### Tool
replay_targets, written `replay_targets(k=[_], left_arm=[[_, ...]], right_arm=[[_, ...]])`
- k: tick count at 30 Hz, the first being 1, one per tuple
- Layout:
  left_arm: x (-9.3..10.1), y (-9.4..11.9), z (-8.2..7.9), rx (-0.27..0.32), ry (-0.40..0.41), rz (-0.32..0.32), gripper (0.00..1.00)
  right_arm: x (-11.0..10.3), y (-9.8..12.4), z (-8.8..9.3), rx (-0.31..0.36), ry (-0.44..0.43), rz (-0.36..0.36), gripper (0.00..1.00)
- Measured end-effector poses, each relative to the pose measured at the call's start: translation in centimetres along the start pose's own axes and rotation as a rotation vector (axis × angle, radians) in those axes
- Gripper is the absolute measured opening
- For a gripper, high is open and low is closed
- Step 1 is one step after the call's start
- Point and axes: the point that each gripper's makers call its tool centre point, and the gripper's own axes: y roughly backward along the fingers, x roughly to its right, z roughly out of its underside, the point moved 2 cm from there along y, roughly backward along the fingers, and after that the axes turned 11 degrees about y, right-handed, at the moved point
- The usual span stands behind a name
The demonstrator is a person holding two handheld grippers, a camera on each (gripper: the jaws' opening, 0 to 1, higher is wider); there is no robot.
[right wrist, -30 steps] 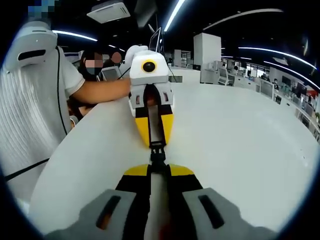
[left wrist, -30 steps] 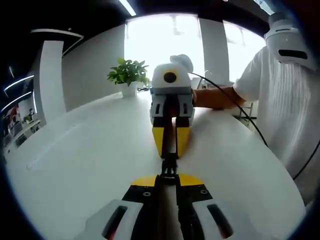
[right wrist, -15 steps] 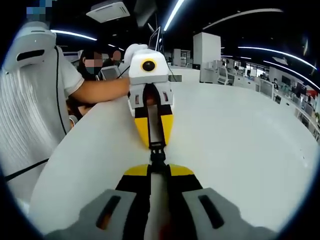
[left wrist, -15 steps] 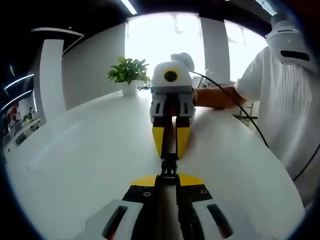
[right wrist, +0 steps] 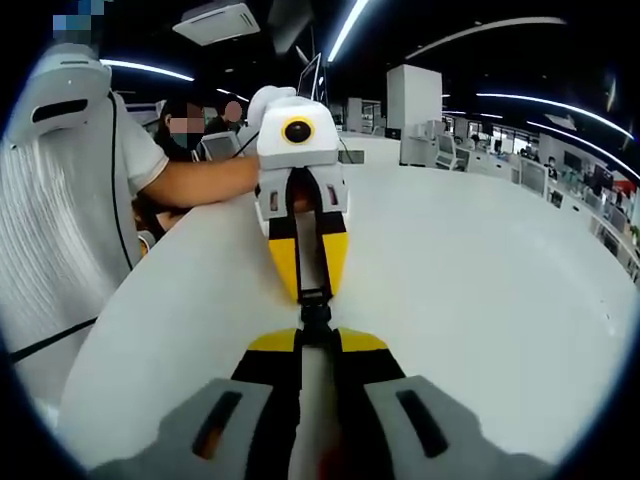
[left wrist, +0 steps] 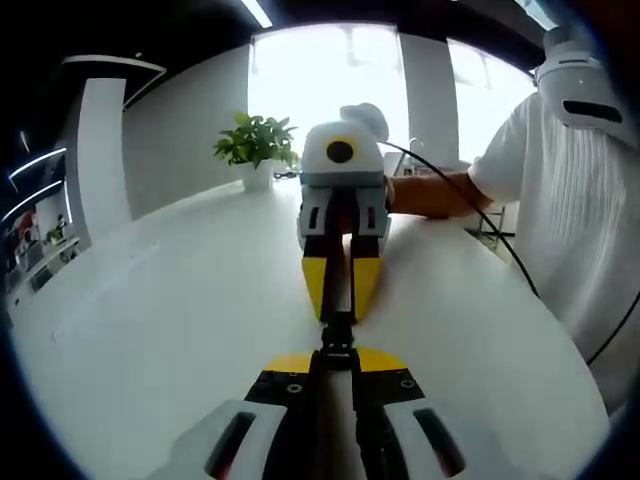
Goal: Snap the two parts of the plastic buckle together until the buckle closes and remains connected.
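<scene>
A small black plastic buckle point(left wrist: 337, 338) hangs between the two grippers, above a white table point(left wrist: 180, 330). In the left gripper view, my left gripper point(left wrist: 337, 358) is shut on the buckle's near end, and the right gripper point(left wrist: 338, 312) faces it, shut on the far end. The right gripper view mirrors this: my right gripper point(right wrist: 317, 338) pinches the buckle point(right wrist: 316, 315) from below and the left gripper point(right wrist: 311, 296) grips it from the far side. The two buckle parts appear joined in one line; the seam is too small to make out.
A person in a white shirt point(left wrist: 570, 210) stands at the table's edge, with bare forearms point(right wrist: 205, 180) reaching to the grippers. A potted plant point(left wrist: 256, 150) stands at the far end. A black cable point(left wrist: 490, 225) trails from the right gripper. Office desks point(right wrist: 560, 175) lie beyond.
The two grippers have closed slightly toward each other, shortening the visible stretch of buckle between them. Nothing else has visibly changed.
</scene>
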Motion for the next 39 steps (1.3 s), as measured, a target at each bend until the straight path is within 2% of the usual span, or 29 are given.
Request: replay_targets(k=[39], left_arm=[[0.06,-0.05,-0.10,-0.012,-0.010,0.031,0.09]], right_arm=[[0.35,-0.15,-0.01,0.018,0.012,-0.023,0.10]])
